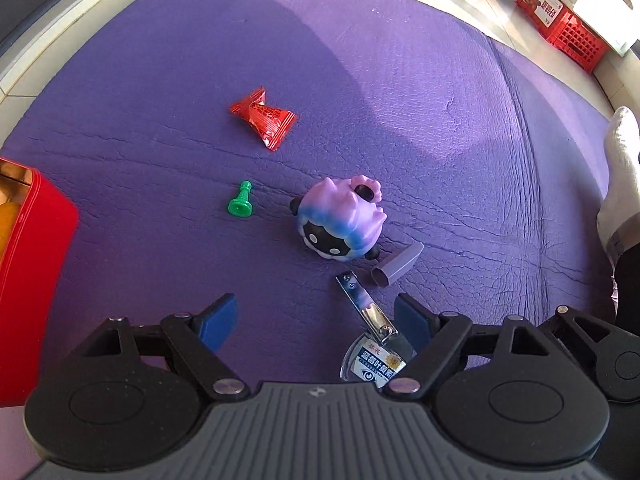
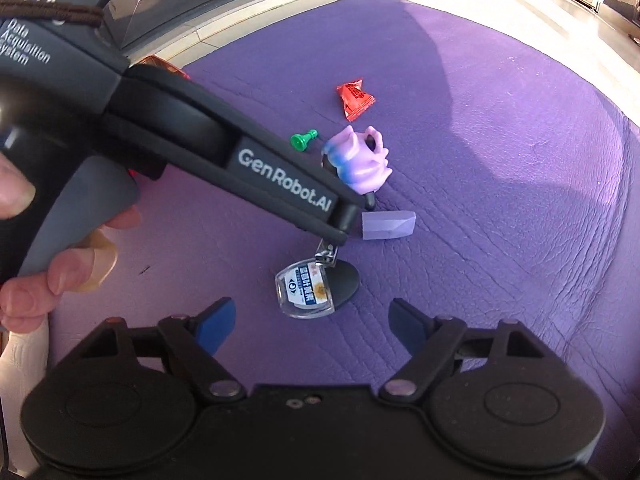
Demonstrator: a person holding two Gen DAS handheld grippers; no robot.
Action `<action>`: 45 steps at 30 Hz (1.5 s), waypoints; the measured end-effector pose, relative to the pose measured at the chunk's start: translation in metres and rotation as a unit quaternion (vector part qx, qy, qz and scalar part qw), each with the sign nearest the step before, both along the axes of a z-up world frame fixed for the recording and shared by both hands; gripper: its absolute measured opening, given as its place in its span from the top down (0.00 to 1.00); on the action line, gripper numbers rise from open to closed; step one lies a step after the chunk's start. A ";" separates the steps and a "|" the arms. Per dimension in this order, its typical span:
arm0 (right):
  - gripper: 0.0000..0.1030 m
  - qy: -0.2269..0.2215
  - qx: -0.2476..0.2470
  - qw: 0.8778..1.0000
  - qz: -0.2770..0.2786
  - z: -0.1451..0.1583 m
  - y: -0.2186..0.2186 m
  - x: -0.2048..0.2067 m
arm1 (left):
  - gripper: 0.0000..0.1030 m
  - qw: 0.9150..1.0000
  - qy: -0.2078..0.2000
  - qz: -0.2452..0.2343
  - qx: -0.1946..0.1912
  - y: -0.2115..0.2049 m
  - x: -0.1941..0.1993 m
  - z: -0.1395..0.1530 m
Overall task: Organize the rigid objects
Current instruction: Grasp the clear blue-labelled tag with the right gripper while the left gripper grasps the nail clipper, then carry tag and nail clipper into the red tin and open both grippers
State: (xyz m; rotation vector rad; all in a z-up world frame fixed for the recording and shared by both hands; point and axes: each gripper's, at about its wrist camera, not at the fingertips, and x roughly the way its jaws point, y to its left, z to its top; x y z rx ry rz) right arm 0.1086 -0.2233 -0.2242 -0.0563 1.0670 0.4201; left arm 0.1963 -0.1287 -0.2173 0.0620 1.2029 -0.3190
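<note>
On the purple mat (image 1: 400, 100) lie a red candy wrapper (image 1: 264, 118), a green pawn (image 1: 240, 200), a pink-and-blue sheep toy (image 1: 340, 220), a grey-purple hexagonal tube (image 1: 398, 264) and a metal nail clipper (image 1: 362, 300) with a clear printed tag (image 1: 374, 360). My left gripper (image 1: 316, 320) is open low over the mat, and the clipper lies just inside its right finger (image 1: 412, 320). My right gripper (image 2: 312, 322) is open and holds nothing. The tag (image 2: 306, 288) lies just ahead of it, with the tube (image 2: 386, 226), sheep toy (image 2: 360, 160), pawn (image 2: 302, 140) and wrapper (image 2: 354, 98) beyond.
A red box (image 1: 24, 260) stands at the mat's left edge. A red crate (image 1: 568, 28) sits on the floor at the far right. A person's hand (image 2: 60, 264) holds the left gripper's black housing (image 2: 240, 152) across the right wrist view. A white sleeve (image 1: 622, 168) is at the right.
</note>
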 end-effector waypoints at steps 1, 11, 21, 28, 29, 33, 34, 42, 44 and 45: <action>0.20 -0.004 -0.004 1.000 0.005 -0.003 0.002 0.000 | 0.18 1.000 0.000 -0.004 0.004 -0.003 0.000 -0.003; 0.29 -0.027 -0.023 0.999 0.026 -0.018 0.018 0.002 | 0.36 1.000 0.000 -0.027 0.011 -0.022 -0.001 -0.020; 0.49 -0.052 -0.050 0.997 0.026 -0.015 0.020 -0.010 | 0.88 0.998 -0.026 -0.037 0.032 -0.016 -0.007 -0.018; 0.49 -0.045 -0.058 0.997 0.022 -0.010 0.023 -0.017 | 0.89 0.999 -0.027 -0.028 0.027 0.002 -0.006 -0.012; 0.49 -0.045 -0.057 0.997 0.023 -0.007 0.024 -0.019 | 0.89 0.999 -0.028 -0.029 0.025 0.006 -0.007 -0.009; 0.49 -0.046 -0.047 0.998 0.021 0.006 0.022 -0.024 | 0.89 0.999 -0.028 -0.021 0.024 0.023 -0.009 -0.002; 0.49 -0.046 -0.045 0.998 0.020 0.010 0.022 -0.025 | 0.89 0.999 -0.027 -0.017 0.023 0.027 -0.011 0.001; 0.48 -0.035 -0.030 0.999 0.010 0.035 0.014 -0.014 | 0.89 1.000 -0.015 0.007 0.004 0.069 -0.020 0.020; 0.48 -0.035 -0.028 0.999 0.011 0.041 0.014 -0.010 | 0.89 1.000 -0.015 0.007 0.008 0.079 -0.025 0.026; 0.48 -0.035 -0.025 0.999 0.012 0.044 0.015 -0.011 | 0.89 1.000 -0.016 0.004 0.013 0.084 -0.027 0.029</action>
